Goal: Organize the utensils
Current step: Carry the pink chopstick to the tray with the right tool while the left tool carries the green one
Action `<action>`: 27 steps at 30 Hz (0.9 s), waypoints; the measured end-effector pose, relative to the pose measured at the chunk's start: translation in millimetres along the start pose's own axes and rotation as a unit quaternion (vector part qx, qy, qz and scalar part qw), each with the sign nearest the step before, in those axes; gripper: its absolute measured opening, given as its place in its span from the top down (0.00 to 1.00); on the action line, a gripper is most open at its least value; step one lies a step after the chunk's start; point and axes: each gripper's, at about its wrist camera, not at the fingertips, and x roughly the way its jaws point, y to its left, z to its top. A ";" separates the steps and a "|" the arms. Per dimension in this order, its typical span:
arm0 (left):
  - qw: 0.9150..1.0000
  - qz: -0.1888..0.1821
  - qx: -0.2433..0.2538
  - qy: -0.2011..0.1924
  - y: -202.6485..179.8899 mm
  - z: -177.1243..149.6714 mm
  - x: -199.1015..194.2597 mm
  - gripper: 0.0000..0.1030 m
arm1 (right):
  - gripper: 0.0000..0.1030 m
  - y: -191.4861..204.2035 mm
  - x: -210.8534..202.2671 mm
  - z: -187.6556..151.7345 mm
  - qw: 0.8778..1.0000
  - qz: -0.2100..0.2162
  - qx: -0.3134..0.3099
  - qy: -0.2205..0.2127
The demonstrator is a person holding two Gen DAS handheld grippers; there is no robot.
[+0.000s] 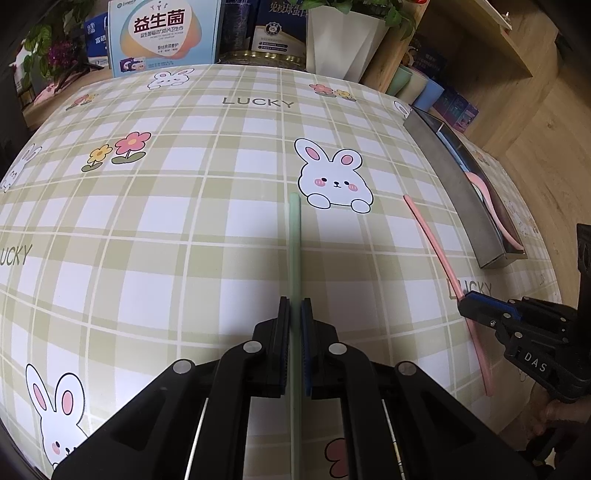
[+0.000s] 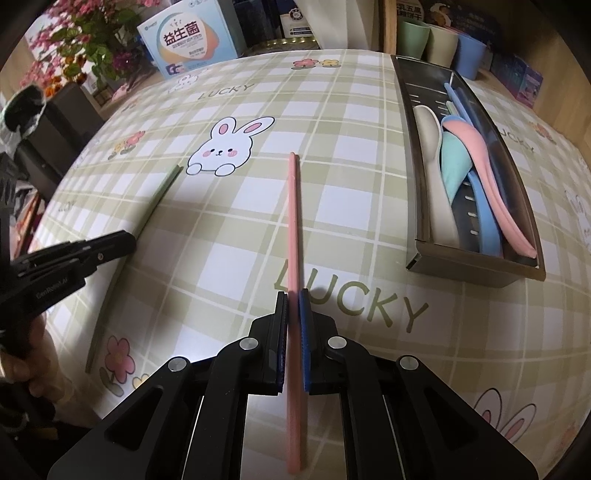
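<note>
Two chopsticks (image 2: 293, 221) on table (image 2: 351, 166), tray (image 2: 417, 155) right of them (spoons (image 2: 480, 162) inside).

A table (image 1: 184, 229) with a bunny cloth; boxes (image 1: 166, 33) and plants (image 2: 92, 40) at 12 o'clock, wood floor (image 1: 535, 122) at 2.

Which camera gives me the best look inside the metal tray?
The right wrist view. It looks down into the metal tray, showing the spoons piled inside: beige, mint, pink and blue. The left wrist view catches the tray side-on at its right edge, mostly its outer wall, with only a pink spoon visible.
</note>
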 end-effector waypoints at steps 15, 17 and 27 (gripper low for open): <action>1.000 0.009 -0.024 -0.013 6.2 0.7 -9.6 0.94 | 0.94 -2.8 -9.8 4.3 0.999 0.023 0.013 -0.032; 1.000 0.010 -0.023 -0.014 5.9 1.1 -10.2 0.94 | 0.94 -3.7 -9.5 4.4 0.999 0.026 0.015 -0.032; 0.998 0.010 -0.032 -0.046 8.9 14.1 -28.8 0.94 | 0.94 -13.4 -32.1 17.4 0.995 0.047 0.029 -0.078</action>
